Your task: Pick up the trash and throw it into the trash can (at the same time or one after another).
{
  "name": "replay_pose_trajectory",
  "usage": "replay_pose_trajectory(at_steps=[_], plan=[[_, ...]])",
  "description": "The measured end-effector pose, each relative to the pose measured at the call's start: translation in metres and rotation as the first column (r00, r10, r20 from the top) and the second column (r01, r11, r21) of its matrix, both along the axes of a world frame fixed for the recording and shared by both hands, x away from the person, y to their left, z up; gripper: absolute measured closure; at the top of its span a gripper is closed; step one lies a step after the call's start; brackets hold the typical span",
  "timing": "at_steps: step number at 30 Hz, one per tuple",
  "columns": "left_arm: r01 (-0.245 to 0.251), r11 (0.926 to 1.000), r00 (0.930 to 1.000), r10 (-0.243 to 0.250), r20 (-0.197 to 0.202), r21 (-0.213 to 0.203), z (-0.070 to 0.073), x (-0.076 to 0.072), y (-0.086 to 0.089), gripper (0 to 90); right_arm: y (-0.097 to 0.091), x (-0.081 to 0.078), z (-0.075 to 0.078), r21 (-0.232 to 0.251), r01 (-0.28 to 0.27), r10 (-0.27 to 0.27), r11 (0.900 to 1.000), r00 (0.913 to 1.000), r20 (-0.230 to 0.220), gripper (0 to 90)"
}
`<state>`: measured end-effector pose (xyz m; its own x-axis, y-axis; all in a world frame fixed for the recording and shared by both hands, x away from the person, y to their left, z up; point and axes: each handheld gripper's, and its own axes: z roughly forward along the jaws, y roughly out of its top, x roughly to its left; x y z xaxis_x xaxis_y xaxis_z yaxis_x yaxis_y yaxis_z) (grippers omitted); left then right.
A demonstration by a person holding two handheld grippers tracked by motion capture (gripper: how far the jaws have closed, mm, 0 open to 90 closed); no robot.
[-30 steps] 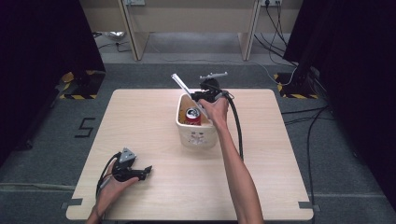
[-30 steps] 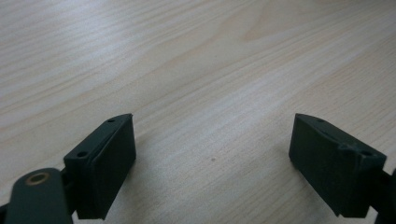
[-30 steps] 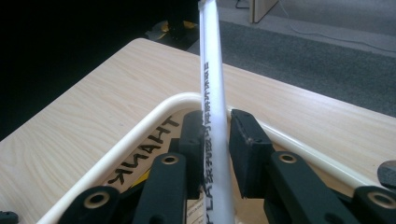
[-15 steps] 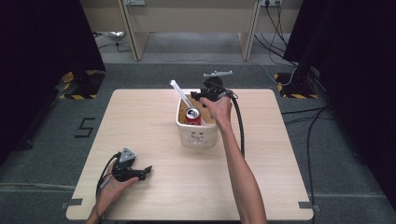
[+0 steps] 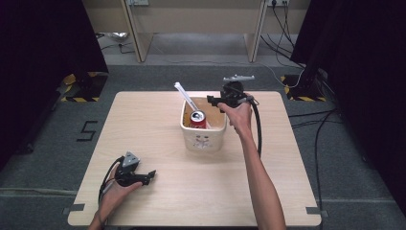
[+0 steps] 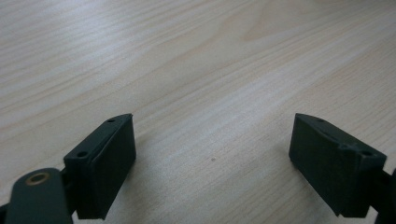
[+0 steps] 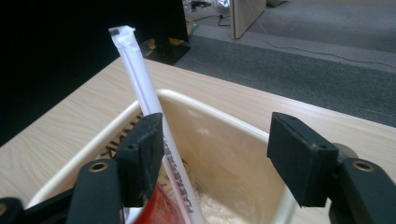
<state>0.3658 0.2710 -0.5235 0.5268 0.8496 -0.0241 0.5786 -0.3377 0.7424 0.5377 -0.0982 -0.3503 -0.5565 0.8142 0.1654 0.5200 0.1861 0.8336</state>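
Right gripper (image 5: 214, 101): I see its jaws just spreading apart over the bin's far rim, nothing pinched.
Wrapped straw (image 7: 142, 79): stands in the white bin (image 5: 203, 142) beside the red can (image 5: 197, 119), at my 11 o'clock against the left pad.
Long axis: leans toward 11 o'clock.
Left gripper (image 5: 145, 176): spread, idle, well apart at 7 o'clock.

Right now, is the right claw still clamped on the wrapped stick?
No: the right claw stands open, jaws just spread, and the wrapped stick leans in the bin beside one jaw, unpressed.
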Motion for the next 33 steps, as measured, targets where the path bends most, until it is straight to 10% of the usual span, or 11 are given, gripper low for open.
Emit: replay_pose_trajectory(at_steps=[33], plan=[[0.0, 1.0, 1.0, 0.0, 0.001, 0.002, 0.0, 0.0, 0.0, 13.9, -0.083, -0.069, -0.019, -0.011, 0.057, -0.056, 0.9983, 0.9965, 0.061, 27.6]])
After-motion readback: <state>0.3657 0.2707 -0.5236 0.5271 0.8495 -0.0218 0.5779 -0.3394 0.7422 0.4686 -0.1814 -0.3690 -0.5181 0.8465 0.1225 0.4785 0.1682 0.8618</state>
